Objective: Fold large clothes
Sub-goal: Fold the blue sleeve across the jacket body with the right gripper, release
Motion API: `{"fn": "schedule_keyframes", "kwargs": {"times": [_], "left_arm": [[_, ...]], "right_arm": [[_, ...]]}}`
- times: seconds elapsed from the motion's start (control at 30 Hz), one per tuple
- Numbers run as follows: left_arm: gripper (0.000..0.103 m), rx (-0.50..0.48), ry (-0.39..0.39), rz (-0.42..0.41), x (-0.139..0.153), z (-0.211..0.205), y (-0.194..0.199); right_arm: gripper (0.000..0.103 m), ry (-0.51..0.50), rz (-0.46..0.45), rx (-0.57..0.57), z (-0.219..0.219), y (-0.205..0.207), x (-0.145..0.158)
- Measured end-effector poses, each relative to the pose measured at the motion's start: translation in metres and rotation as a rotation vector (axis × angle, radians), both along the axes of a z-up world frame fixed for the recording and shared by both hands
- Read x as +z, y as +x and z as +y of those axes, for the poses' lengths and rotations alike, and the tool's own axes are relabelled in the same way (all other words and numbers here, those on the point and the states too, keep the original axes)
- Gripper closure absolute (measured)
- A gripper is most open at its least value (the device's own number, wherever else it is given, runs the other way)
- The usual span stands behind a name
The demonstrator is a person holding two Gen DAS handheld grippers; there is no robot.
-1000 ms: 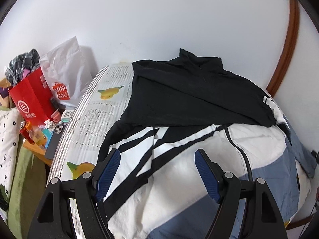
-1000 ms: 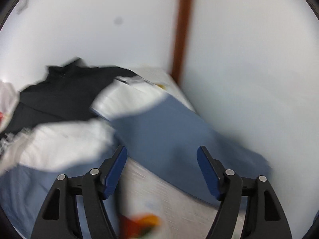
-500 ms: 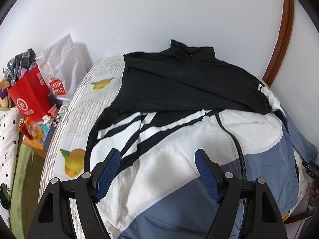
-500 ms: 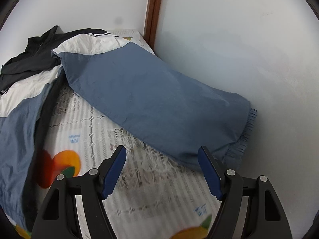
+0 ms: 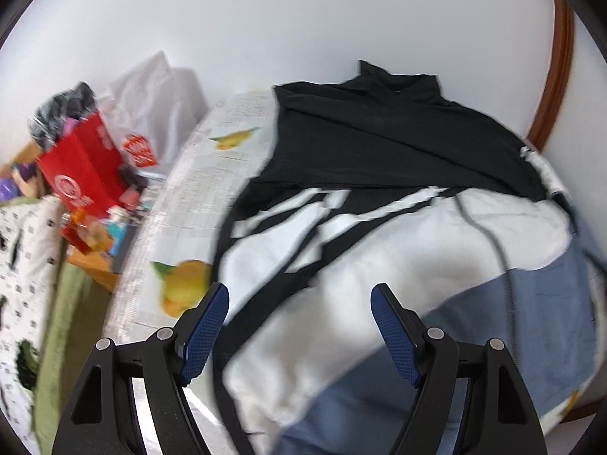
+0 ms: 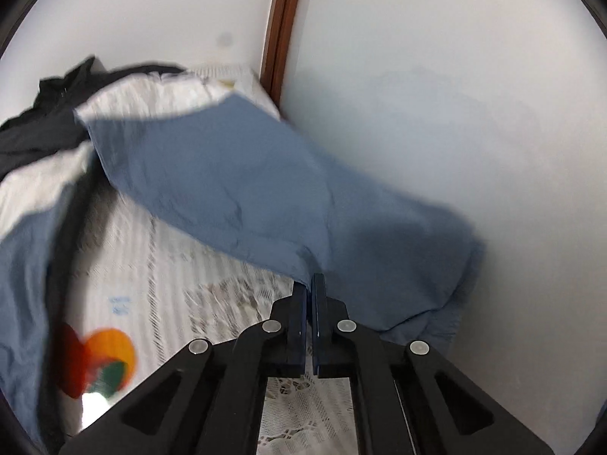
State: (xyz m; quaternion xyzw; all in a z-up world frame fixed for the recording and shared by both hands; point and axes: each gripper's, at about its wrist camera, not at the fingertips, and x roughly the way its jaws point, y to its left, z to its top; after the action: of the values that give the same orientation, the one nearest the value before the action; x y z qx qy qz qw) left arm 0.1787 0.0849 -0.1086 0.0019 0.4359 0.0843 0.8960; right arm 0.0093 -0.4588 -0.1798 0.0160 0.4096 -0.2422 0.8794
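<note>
A large jacket (image 5: pixel 398 250), black at the collar, white in the middle and blue at the hem, lies spread on the bed. My left gripper (image 5: pixel 299 326) is open above its white front, holding nothing. In the right wrist view the jacket's blue sleeve (image 6: pixel 242 185) stretches along the wall. My right gripper (image 6: pixel 308 284) is shut on the sleeve's lower edge near the cuff.
The bed has a white sheet (image 6: pixel 125 265) printed with fruit. Walls (image 6: pixel 436 94) stand close behind and to the right, with a brown frame (image 6: pixel 279 26) in the corner. A red bag (image 5: pixel 81 163), a white bag (image 5: pixel 151 113) and clutter sit left of the bed.
My right gripper has moved forward and closed on the blue sleeve's edge. The left gripper has shifted slightly over the jacket and stays open.
</note>
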Motion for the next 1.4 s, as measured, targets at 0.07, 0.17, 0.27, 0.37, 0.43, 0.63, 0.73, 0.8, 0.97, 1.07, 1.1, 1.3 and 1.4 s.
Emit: {"fn": "schedule_keyframes", "kwargs": {"times": [0.07, 0.17, 0.27, 0.37, 0.43, 0.63, 0.73, 0.8, 0.97, 1.07, 1.1, 1.3, 1.4], "left_arm": [[0.028, 0.033, 0.064, -0.007, -0.006, 0.008, -0.002], [0.028, 0.045, 0.051, 0.003, -0.016, 0.024, -0.003], [0.028, 0.045, -0.013, 0.006, -0.021, 0.037, -0.005], [0.028, 0.033, -0.032, -0.010, -0.023, 0.046, -0.007], [0.028, 0.030, -0.049, -0.018, -0.024, 0.051, -0.006], [0.028, 0.037, -0.088, -0.050, -0.027, 0.068, -0.003], [0.028, 0.032, -0.102, -0.050, -0.029, 0.073, 0.001], [0.028, 0.028, -0.119, -0.048, -0.031, 0.077, 0.003], [0.028, 0.016, -0.141, -0.043, -0.034, 0.084, 0.005], [0.028, 0.009, -0.146, -0.044, -0.034, 0.086, 0.004], [0.028, 0.009, -0.147, -0.042, -0.035, 0.087, 0.004], [0.028, -0.009, -0.151, -0.020, -0.040, 0.083, 0.007], [0.028, -0.024, -0.160, -0.016, -0.039, 0.078, 0.010]], "right_arm": [[0.102, -0.050, -0.039, -0.004, 0.010, 0.001, 0.023], [0.102, -0.101, -0.087, 0.003, 0.027, 0.013, 0.057], [0.102, -0.121, -0.145, 0.028, 0.046, 0.028, 0.091], [0.102, -0.118, -0.218, 0.081, 0.078, 0.057, 0.129], [0.102, -0.104, -0.255, 0.126, 0.101, 0.077, 0.147], [0.102, -0.058, -0.358, 0.329, 0.197, 0.141, 0.181], [0.102, 0.009, -0.364, 0.444, 0.247, 0.175, 0.179], [0.102, 0.034, -0.355, 0.515, 0.280, 0.195, 0.172], [0.102, 0.026, -0.267, 0.655, 0.360, 0.248, 0.129], [0.102, 0.017, -0.216, 0.685, 0.387, 0.260, 0.102], [0.102, 0.025, -0.189, 0.680, 0.392, 0.268, 0.092], [0.075, 0.113, -0.105, 0.650, 0.386, 0.283, 0.057], [0.027, 0.126, -0.076, 0.637, 0.373, 0.274, 0.051]]}}
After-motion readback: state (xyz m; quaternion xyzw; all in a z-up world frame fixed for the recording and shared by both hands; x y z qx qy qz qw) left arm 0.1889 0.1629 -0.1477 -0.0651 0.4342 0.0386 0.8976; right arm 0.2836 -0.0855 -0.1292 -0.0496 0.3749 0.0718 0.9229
